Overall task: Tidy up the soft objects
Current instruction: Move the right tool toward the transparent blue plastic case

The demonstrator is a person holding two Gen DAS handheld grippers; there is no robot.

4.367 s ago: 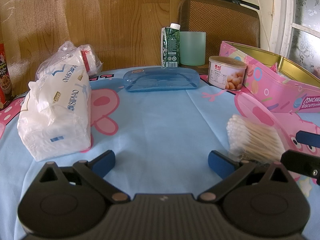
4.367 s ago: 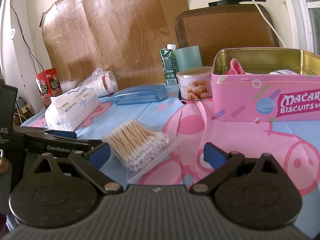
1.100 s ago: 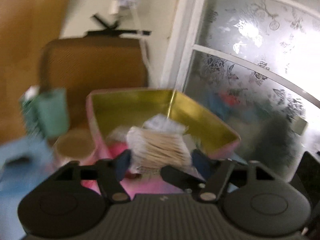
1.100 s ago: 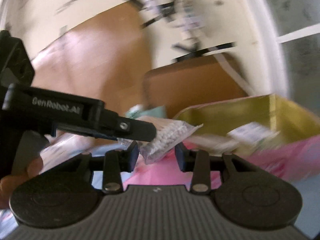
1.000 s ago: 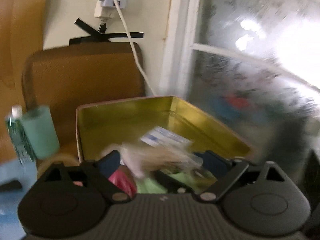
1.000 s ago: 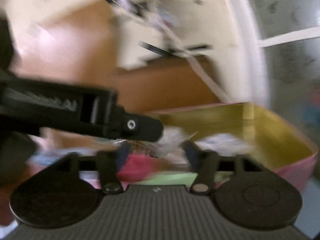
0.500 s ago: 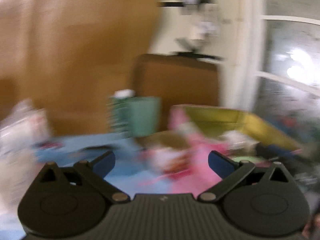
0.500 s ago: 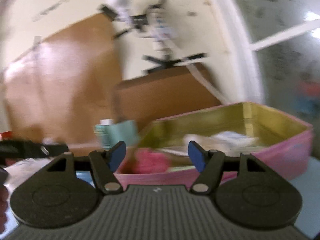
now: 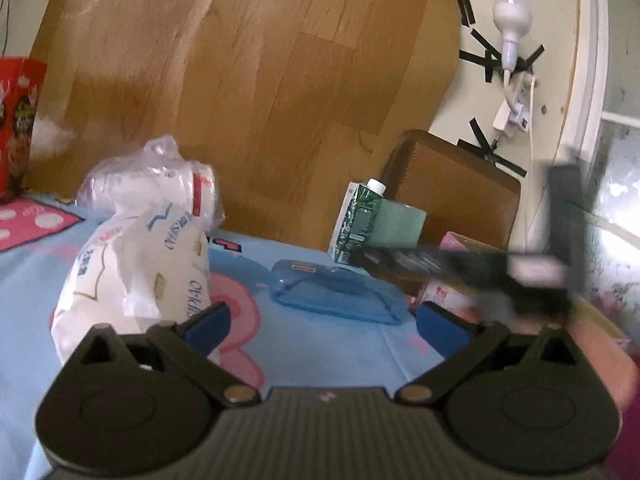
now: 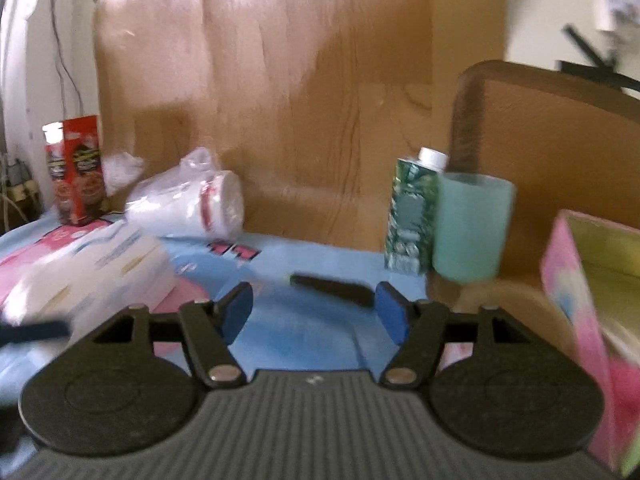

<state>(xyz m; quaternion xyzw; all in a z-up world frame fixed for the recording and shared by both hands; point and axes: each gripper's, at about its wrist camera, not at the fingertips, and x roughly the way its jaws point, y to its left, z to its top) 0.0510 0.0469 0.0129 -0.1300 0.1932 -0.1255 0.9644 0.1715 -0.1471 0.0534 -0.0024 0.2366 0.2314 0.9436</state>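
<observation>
Both claws tip slightly down over the worktop: left claw [image 9: 322, 322] spread wide and empty, right claw [image 10: 313, 313] empty, still opening. Tissue pack [image 9: 136, 276] lies near the left edge.

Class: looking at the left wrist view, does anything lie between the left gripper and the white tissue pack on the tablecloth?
Nothing visible does. The tissue pack lies just ahead and left of the left gripper, whose fingers stand wide apart and empty, with only bare tablecloth between. The blue case lies farther back, off that path.

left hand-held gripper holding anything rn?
No. The left hand-held gripper stands wide open with only tablecloth showing between its fingers.
</observation>
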